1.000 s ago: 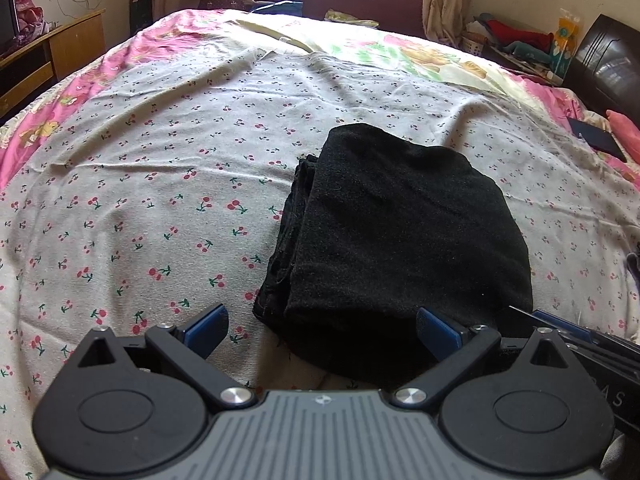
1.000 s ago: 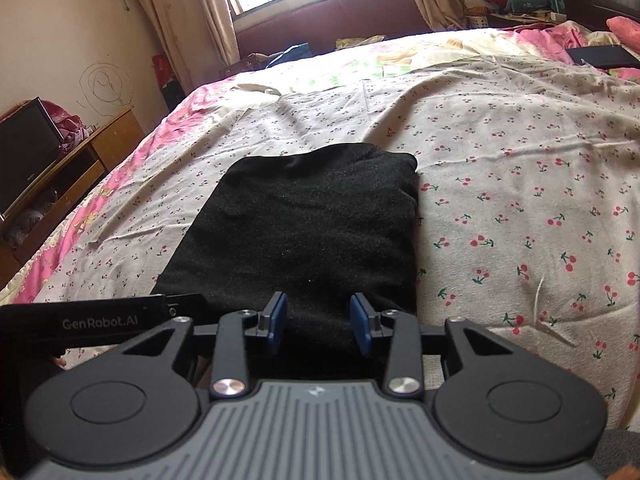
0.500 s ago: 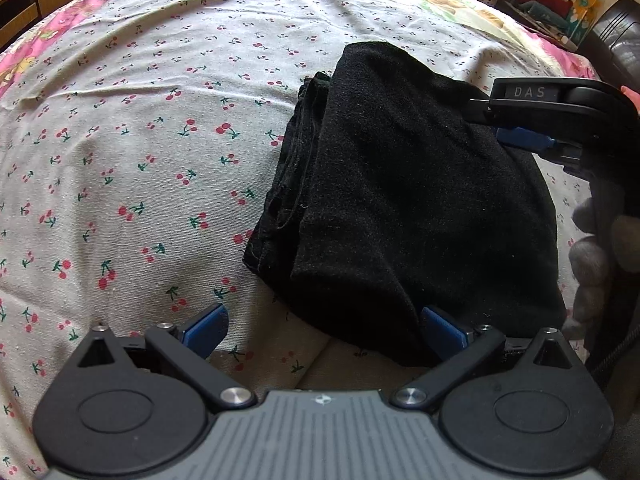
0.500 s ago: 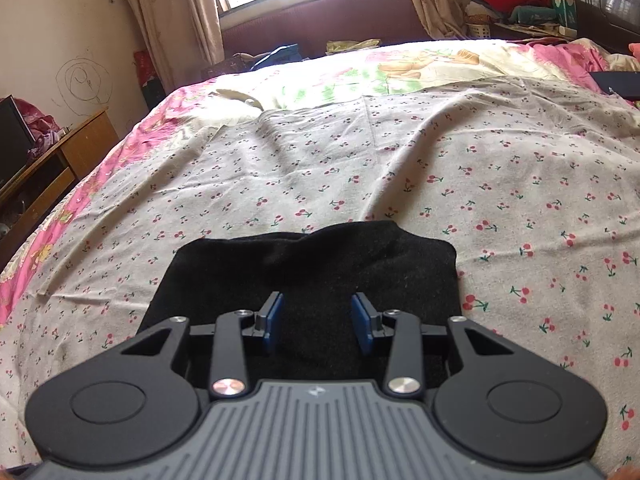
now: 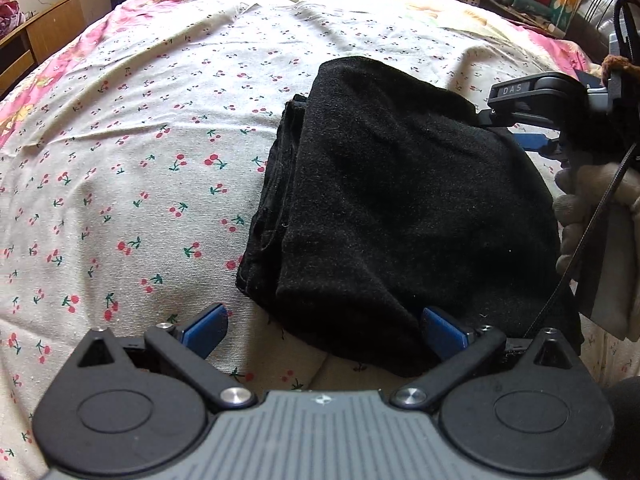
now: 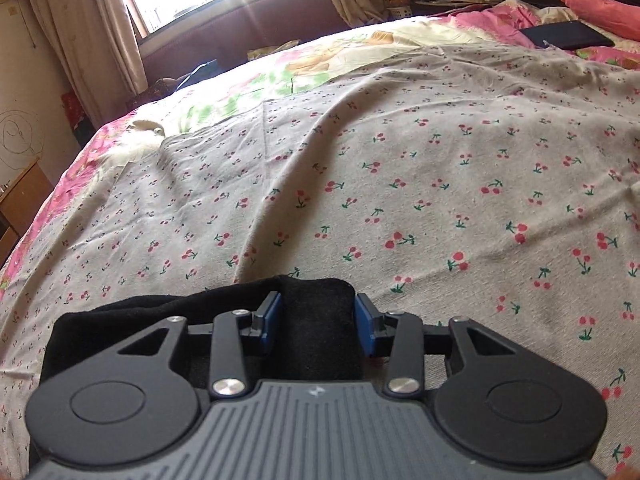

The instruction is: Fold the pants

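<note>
Pants: the folded black knit pants (image 5: 400,208) lie in a thick stack on the bed, layered edges showing along their left side.
Bed: the cream bedsheet printed with red cherries (image 5: 140,140) covers the mattress, with a pink floral quilt (image 6: 280,76) beyond it toward the window.
Left wrist view only: the whole stack of pants, plus the right hand-held gripper (image 5: 532,142) reaching over the stack's far right corner, held by a hand in a pale glove (image 5: 592,216); a wooden desk (image 5: 44,36) stands at the bed's left edge.
Right wrist view only: the far edge of the pants (image 6: 316,320) between the blue pads, a dark flat tablet-like object (image 6: 568,36) lying on the quilt, and beige curtains (image 6: 80,40) beside a bright window.
Left hand-held gripper (image 5: 324,328): spread wide, released, its right pad touching the near corner of the stack and its left pad over bare sheet.
Right hand-held gripper, own view (image 6: 318,320): jaws partly apart with a hump of pants fabric filling the gap; whether the pads pinch it cannot be told.
Change from a second ago: the right hand-held gripper has moved forward from the near edge of the pants to their far edge; the left one has edged closer, and the stack lies as before.
Containers: none visible holding anything.
</note>
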